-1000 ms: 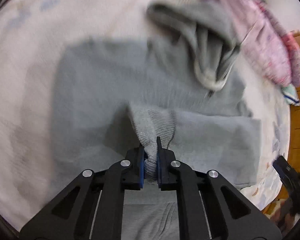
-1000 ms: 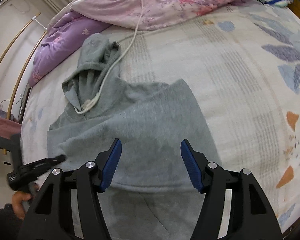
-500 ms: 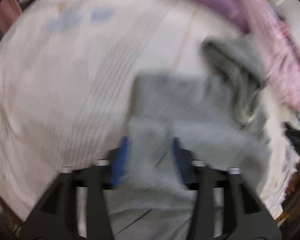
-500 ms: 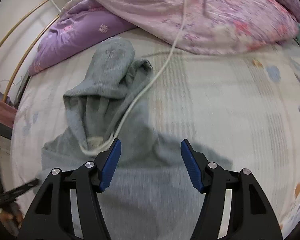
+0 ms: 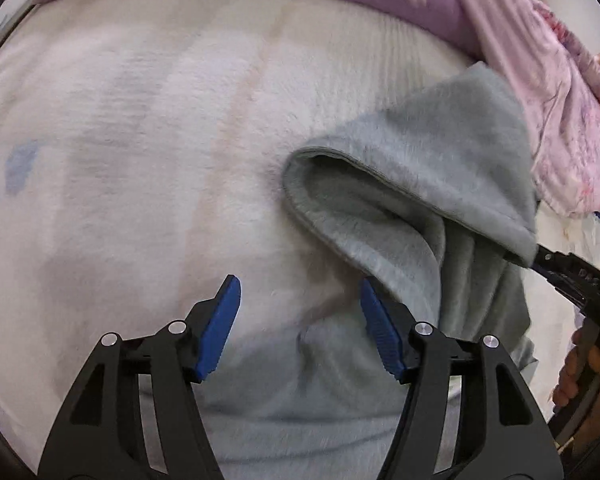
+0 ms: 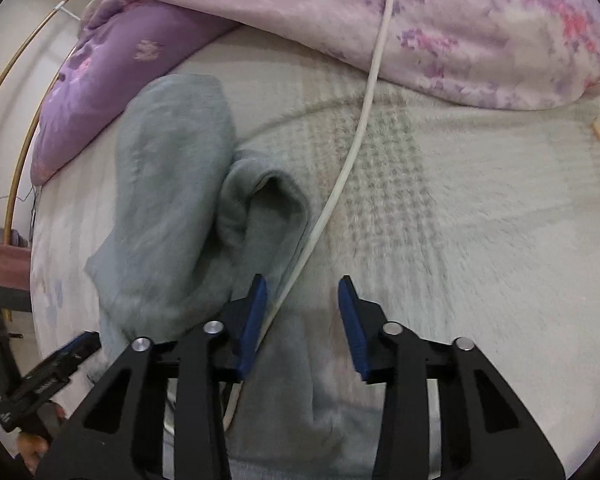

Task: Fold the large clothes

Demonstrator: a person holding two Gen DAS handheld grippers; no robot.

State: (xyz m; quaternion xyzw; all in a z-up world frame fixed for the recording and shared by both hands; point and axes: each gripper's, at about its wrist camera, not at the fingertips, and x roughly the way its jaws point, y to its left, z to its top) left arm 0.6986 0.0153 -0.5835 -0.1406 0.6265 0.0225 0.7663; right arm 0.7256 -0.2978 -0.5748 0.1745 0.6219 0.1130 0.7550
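A grey hoodie (image 5: 428, 216) lies on a pale bed sheet (image 5: 140, 160); its hood lies open toward the top of the bed and its body runs under both grippers. My left gripper (image 5: 300, 304) is open and empty, low over the hoodie's left shoulder edge. My right gripper (image 6: 302, 304) is open and empty over the hoodie's right shoulder (image 6: 292, 380), just right of the hood (image 6: 172, 208). A white drawstring cord (image 6: 352, 152) runs from the pink quilt down between the right jaws. The right gripper's tip also shows in the left wrist view (image 5: 572, 276).
A purple quilt (image 6: 112, 68) and a pink flowered quilt (image 6: 460, 28) are heaped along the head of the bed. A wooden bedside surface (image 6: 0, 264) and curved rails stand at the left. The left gripper's tip (image 6: 48, 376) shows at the lower left of the right wrist view.
My left gripper let go of the ribbed sleeve cuff, opened and moved up to the shoulder. My right gripper moved forward from the hoodie's body to beside the hood.
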